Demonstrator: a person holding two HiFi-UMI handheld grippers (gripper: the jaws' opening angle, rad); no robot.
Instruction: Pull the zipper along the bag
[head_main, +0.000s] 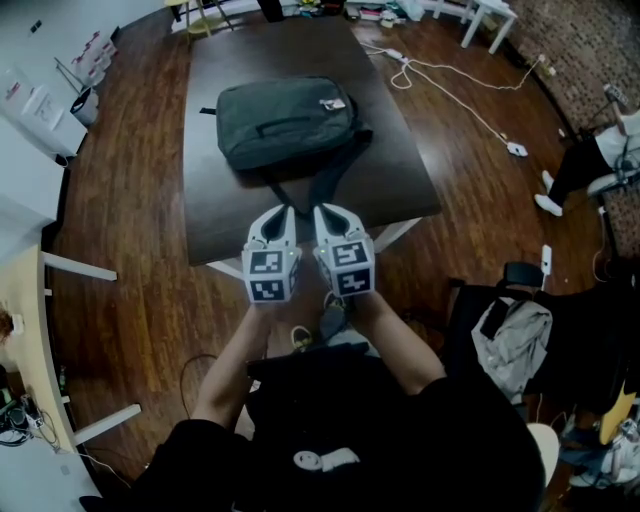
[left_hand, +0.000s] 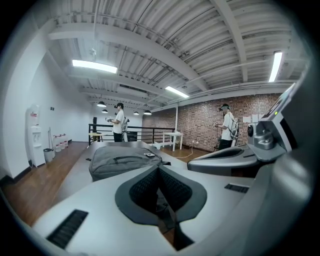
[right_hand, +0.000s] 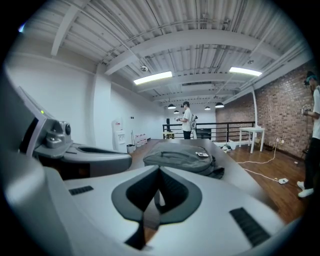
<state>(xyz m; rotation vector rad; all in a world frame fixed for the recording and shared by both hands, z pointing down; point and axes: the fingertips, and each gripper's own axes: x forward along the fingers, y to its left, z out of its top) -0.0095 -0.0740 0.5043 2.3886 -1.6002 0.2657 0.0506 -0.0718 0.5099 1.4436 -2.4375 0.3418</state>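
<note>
Our left gripper (head_main: 284, 212) and right gripper (head_main: 323, 212) are closed on nothing; the bag (head_main: 288, 120) lies well ahead of their tips. Reaching it closed, we risk shoving it and missing the zipper.

the zipper on the bag (head_main: 288, 122) is too small to trace (likewise the print on its tag (head_main: 333, 103)).

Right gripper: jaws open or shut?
Shut. The right gripper view shows the right gripper with its tips together and nothing between them; the bag lies ahead, untouched.
</note>
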